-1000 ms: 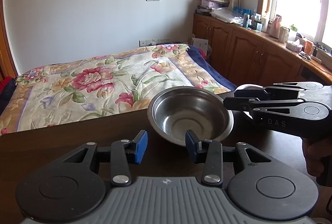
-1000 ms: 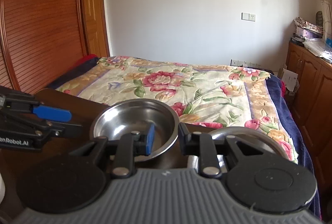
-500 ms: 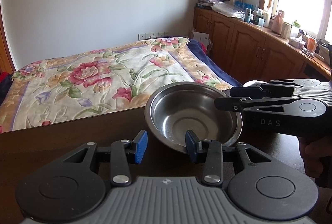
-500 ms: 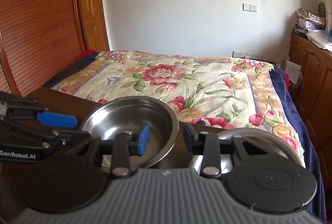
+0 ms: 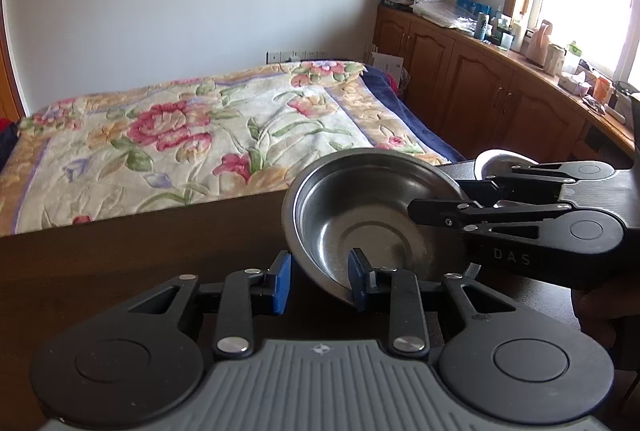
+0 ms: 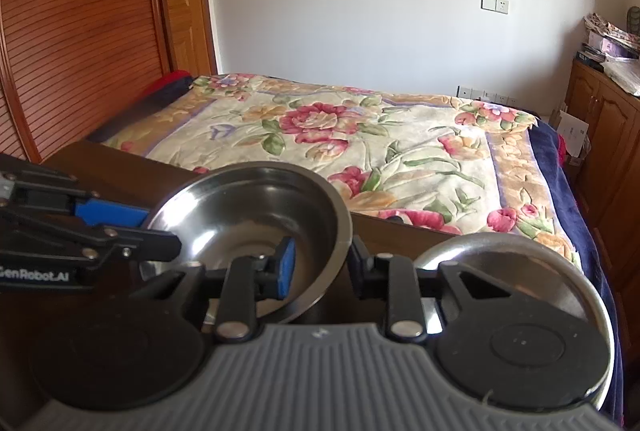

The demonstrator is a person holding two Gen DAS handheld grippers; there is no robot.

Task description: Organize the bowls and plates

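Two steel dishes are the things to sort here, in a bedroom where a wide bed (image 5: 180, 135) under a flowered blanket fills the background. In front of it runs a dark brown desk (image 5: 140, 243). The steel bowl (image 5: 360, 223) is at the desk's far side, tipped up so its hollow faces the left camera. Just to its right, seen from the right wrist, lies a second, shallower steel dish (image 6: 500, 259), largely behind that tool's body. The right claw (image 6: 322, 265) is spread and straddles the bowl's wall, its blue pad inside the hollow and its other finger against the outside, with a gap showing by the pad, so it is not pinching. The left claw (image 5: 320, 281) is also spread and holds nothing, its right finger overlapping the bowl's near edge. The step in hand appears to be taking the bowl by its rim to nest it with the other dish. To do this well, the right claw should close squarely on the wall, well past the lip, before any lift, since polished steel will likely slip or swing. The left claw can steady the opposite edge. Whether the bowl's base touches the desk is hidden. The second dish's depth and the holding hand (image 5: 600, 307), dim at the frame edge, are hard to make out.
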